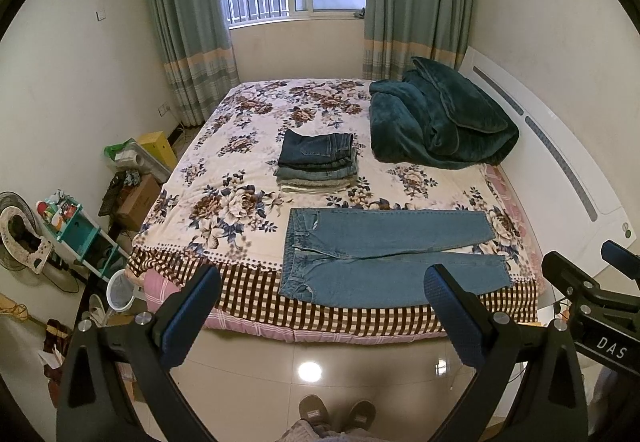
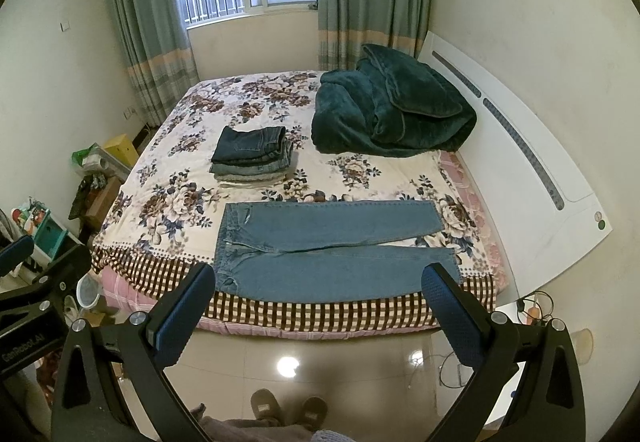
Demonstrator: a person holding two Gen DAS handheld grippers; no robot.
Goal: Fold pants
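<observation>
Jeans (image 1: pixel 384 258) flat at bed (image 1: pixel 248 274) edge.

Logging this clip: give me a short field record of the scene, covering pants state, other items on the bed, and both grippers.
pants: light blue jeans laid flat and unfolded at the near edge of the bed, waistband to the left, legs running right
folded stack: pile of folded jeans farther back on the bed, apart from the flat pair
blanket: dark green blanket bunched by the headboard
left gripper: open, over the floor, holding nothing
right gripper: open, over the floor, holding nothing
progress: folding of this pair not begun
</observation>
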